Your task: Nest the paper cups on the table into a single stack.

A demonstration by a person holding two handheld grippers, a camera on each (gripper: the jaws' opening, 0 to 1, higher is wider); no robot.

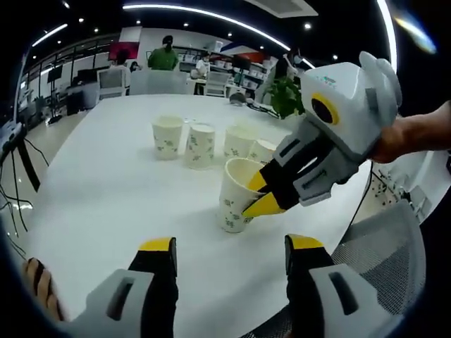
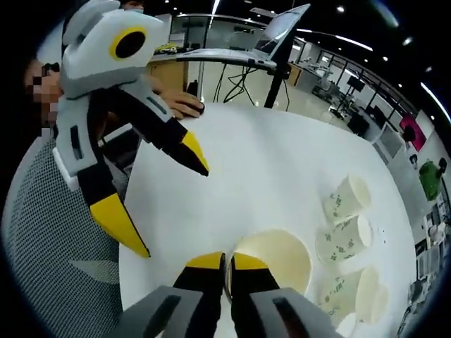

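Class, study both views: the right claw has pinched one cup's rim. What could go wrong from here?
1. The right claw grips only the thin rim of the near cup; the paper may crease or slip when lifted.
2. The other cups stand close behind, so a swing could topple them.
3. The left claw is open and idle, giving no support.

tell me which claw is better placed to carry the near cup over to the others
Right. The right claw is already shut on the rim of the near cup, while the left claw is open over bare table, short of the other cups.
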